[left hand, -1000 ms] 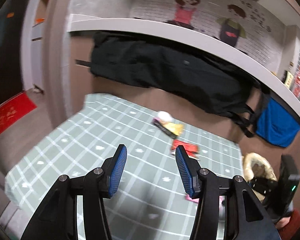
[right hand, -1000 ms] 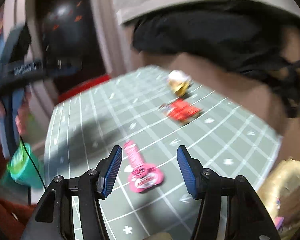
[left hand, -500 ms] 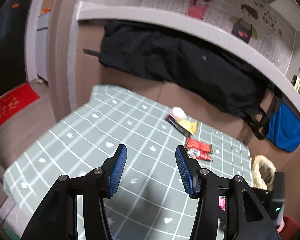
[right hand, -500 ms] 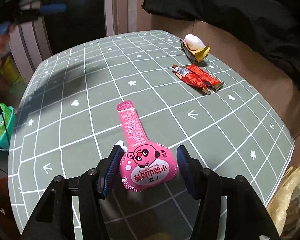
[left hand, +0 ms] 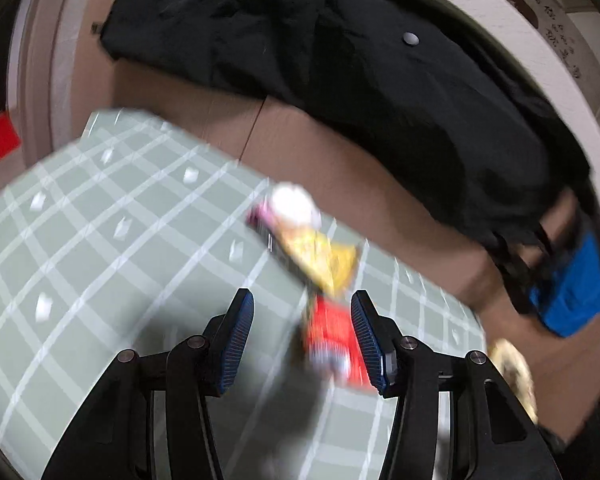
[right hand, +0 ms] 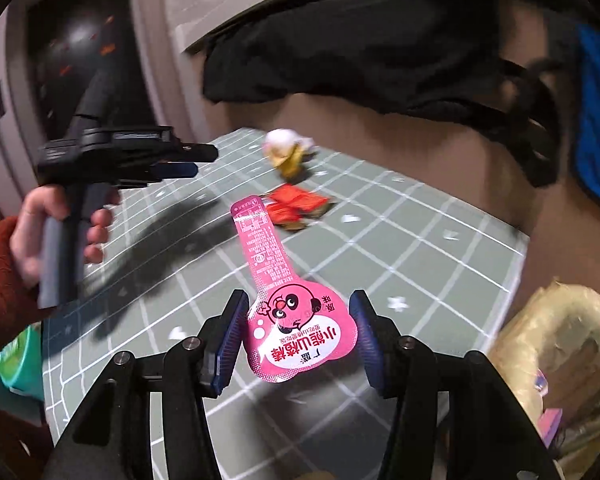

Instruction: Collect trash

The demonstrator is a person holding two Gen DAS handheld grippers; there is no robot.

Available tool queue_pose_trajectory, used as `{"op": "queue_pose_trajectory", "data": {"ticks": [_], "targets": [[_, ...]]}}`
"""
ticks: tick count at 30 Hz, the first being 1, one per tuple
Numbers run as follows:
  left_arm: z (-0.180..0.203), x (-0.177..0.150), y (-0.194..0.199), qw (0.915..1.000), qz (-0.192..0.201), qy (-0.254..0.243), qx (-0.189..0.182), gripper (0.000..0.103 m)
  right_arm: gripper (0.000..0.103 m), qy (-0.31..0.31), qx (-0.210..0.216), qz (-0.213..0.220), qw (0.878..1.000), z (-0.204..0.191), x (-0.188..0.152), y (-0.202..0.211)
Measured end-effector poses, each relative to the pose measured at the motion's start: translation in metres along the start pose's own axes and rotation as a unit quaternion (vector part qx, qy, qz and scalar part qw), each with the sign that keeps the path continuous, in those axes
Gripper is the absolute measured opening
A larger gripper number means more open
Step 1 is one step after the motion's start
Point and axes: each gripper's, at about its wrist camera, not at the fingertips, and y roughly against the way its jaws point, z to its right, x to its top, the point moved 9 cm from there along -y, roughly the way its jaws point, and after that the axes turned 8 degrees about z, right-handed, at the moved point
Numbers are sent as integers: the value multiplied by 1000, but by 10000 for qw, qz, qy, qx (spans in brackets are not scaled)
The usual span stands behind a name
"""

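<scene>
Right wrist view: we see our right tongs [right hand: 296, 336] spread wide at the lower centre of the frame, with the round head of a pink lollipop wrapper [right hand: 288, 304] lying between the two blue pads [right hand: 232, 332]. The pads do not touch it; we cannot tell whether the wrapper rests flat on the tabletop [right hand: 400, 240] or is slightly lifted. It is a flat, glossy pink film with a cartoon face and white lettering, its long narrow tail pointing up toward mid-frame. Just past the tail tip lies a crumpled red wrapper [right hand: 296, 206], and beyond it, toward the upper centre, a yellow wrapper with a white wad [right hand: 288, 152]. At the lower right edge sits a crinkled tan bag [right hand: 560, 344], open, with something pink inside. Our left hand [right hand: 56, 224] grips the other tool at the left.

From the left wrist camera, blurred, our left tongs [left hand: 302, 336] are also spread, the red wrapper [left hand: 334, 340] close against the right pad [left hand: 366, 336], the yellow wrapper [left hand: 320, 256] above it.

We judge the task barely begun: three pieces lie on the green gridded tabletop and nothing is gripped yet.
</scene>
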Motion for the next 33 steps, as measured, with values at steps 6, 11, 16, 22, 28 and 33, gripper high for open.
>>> {"op": "queue_pose_trajectory", "data": {"ticks": [6, 11, 16, 22, 28, 33], "targets": [[10, 44, -78, 9975, 38, -566, 421, 52, 49, -250, -85, -14, 9996, 21, -4, -5], [-8, 39, -120, 9947, -380, -415, 862, 52, 49, -420, -86, -13, 9991, 32, -8, -7], [-15, 25, -117, 9953, -478, -288, 796, 32, 49, -560, -77, -57, 9984, 39, -10, -11], [-19, 5, -69, 9966, -493, -8, 662, 26, 49, -623, -18, 50, 9980, 32, -1, -13], [-5, -2, 4, 9989, -249, -115, 382, 26, 49, -431, 43, 215, 9988, 13, 16, -2], [12, -9, 54, 9996, -43, -219, 182, 27, 49, -258, 71, 371, 9990, -1, 33, 12]]}}
